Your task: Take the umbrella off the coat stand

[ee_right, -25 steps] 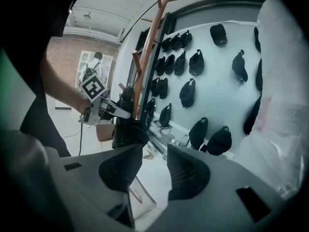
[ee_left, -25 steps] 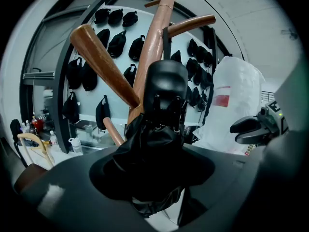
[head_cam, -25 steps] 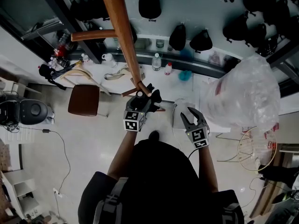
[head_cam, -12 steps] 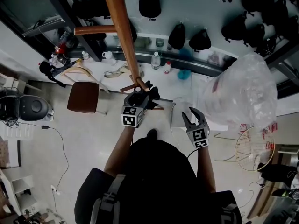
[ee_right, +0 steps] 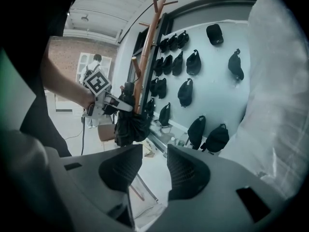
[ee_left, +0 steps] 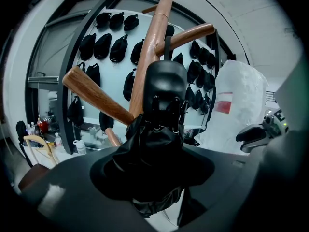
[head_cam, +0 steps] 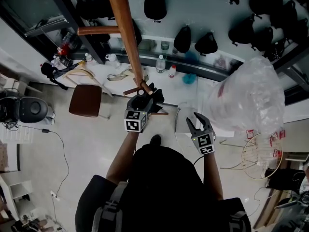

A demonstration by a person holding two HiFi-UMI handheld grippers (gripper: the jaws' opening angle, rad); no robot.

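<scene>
Little has changed over the last second: the left gripper [head_cam: 145, 98] sits at the same spot against the coat stand [head_cam: 126, 28], and the head view has only drifted slightly. Its jaws are clamped on the folded black umbrella [ee_left: 159, 139], whose bunched cloth fills the gap between them. The umbrella is close against the stand's pole, just under a short peg [ee_left: 186, 34]. A dark strap seems to run from its top up to that peg, so I judge it is gripped but not yet free. Lifting it up and off the peg looks like the step left.

The right gripper [ee_right: 154, 170] hangs near the person's right side, jaws spread with nothing between them, well apart from the umbrella.

Around the stand:
- another long peg [head_cam: 99, 31] juts left, and lower pegs sit beside the umbrella, where the cloth or strap could snag
- a big clear plastic bag [head_cam: 246, 95] is at the right
- a brown chair [head_cam: 87, 101] is at the left
- a shelf with bottles [head_cam: 161, 64] is on the far side
- black bags [head_cam: 154, 1] hang on the far wall
</scene>
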